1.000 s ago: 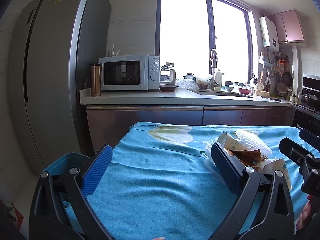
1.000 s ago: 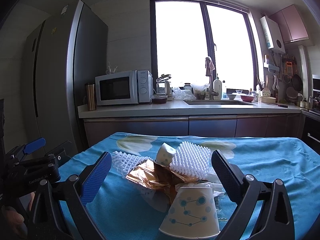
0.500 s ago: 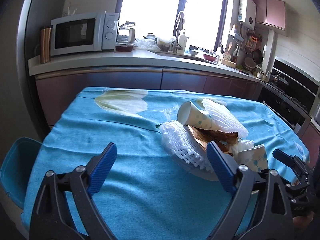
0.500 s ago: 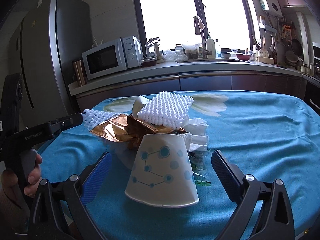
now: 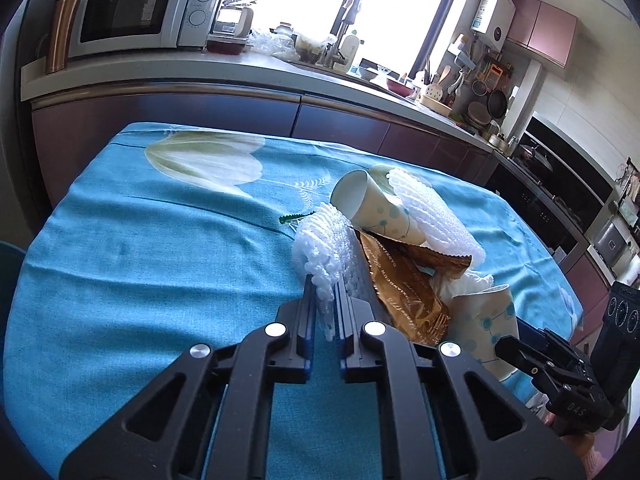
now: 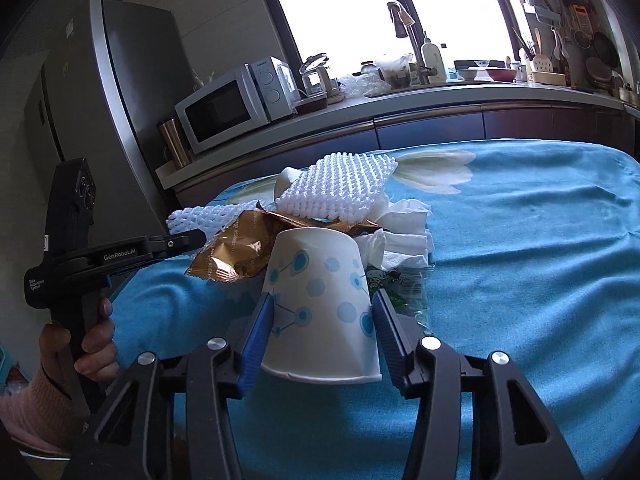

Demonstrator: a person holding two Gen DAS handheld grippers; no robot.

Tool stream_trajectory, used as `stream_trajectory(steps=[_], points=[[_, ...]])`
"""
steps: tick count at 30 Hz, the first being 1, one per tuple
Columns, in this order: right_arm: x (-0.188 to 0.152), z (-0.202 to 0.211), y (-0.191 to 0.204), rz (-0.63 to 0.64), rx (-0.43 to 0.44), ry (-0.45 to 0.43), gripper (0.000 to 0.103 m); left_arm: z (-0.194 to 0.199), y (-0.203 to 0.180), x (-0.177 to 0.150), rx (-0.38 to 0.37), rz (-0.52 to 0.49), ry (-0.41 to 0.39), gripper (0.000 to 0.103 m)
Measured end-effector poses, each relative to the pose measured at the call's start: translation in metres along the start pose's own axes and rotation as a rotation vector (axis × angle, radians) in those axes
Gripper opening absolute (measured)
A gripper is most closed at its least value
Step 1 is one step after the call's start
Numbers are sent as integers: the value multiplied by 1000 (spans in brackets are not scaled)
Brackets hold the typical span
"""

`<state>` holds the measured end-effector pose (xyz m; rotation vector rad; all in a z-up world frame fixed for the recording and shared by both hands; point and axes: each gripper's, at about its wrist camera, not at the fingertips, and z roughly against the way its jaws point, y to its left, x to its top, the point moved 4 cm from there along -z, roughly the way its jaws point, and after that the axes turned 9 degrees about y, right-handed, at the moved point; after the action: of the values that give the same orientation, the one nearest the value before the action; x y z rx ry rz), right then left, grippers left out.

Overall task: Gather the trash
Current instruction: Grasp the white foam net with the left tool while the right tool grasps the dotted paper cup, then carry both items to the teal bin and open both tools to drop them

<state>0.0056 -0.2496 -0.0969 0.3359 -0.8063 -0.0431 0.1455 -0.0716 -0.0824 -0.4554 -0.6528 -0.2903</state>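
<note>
A heap of trash lies on the blue tablecloth (image 5: 140,248). My left gripper (image 5: 323,292) is shut on the near end of a white foam net (image 5: 324,248). Behind the net lie a gold foil wrapper (image 5: 400,280), a tipped paper cup (image 5: 372,208) and a second foam net (image 5: 432,216). My right gripper (image 6: 320,312) is shut on an upside-down dotted paper cup (image 6: 320,300), its pads against both sides. That cup also shows in the left wrist view (image 5: 484,324). White tissues (image 6: 404,232) lie behind it.
A kitchen counter (image 5: 160,68) with a microwave (image 5: 136,12), a copper tumbler (image 5: 60,28) and a sink runs behind the table. A grey fridge (image 6: 100,112) stands at the left. An oven (image 5: 560,192) is at the right. A green-printed plastic wrapper (image 6: 400,288) lies under the tissues.
Both grippers moved forward to the trash heap and closed. The left one closed on the foam net, the right one on the upside-down cup.
</note>
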Motion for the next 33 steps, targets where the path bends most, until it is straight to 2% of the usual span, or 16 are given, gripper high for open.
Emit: stream_trajectory(steps=[9, 13, 19, 27, 33], points=[[11, 10, 25, 56, 85, -12, 43, 61, 33, -6, 27, 32, -71, 8], [18, 13, 48, 86, 153, -22, 43, 89, 53, -13, 50, 45, -101, 8], [32, -16, 93, 150, 254, 18, 43, 132, 92, -25, 117, 98, -153, 8], [58, -68, 179, 280, 401, 100, 43, 194, 181, -42, 277, 261, -229, 8], [73, -107, 244, 352, 486, 168, 43, 206, 250, -60, 358, 393, -215, 8]])
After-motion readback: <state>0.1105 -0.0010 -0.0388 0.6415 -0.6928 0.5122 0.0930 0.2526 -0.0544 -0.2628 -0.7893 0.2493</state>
